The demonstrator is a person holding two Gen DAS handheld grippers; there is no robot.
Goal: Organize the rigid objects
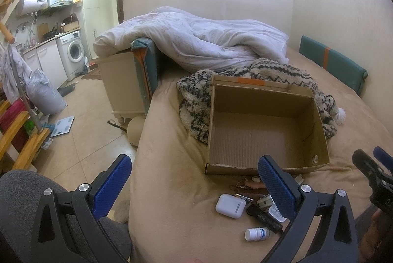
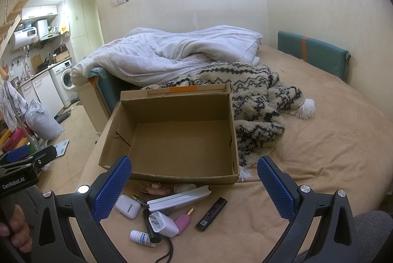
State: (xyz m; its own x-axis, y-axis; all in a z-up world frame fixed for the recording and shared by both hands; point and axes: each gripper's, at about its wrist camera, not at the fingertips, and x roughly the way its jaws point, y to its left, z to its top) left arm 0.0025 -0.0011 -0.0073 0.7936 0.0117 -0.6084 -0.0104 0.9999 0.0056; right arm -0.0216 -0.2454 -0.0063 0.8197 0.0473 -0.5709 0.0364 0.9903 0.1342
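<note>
Still pre-grasp: both grippers, left (image 1: 194,187) and right (image 2: 194,187), gaped empty over clutter; box (image 2: 169,162) empty; I judged earbud case (image 2: 128,206) next.

The words "GenRobot.AI" are printed in pale letters on the black body of the left gripper (image 2: 14,183), at nine o'clock in the right wrist view. Printing on the small white bottle (image 2: 142,237), the white charger (image 2: 162,223) and the black stick (image 2: 211,214) is too small to read.
</note>
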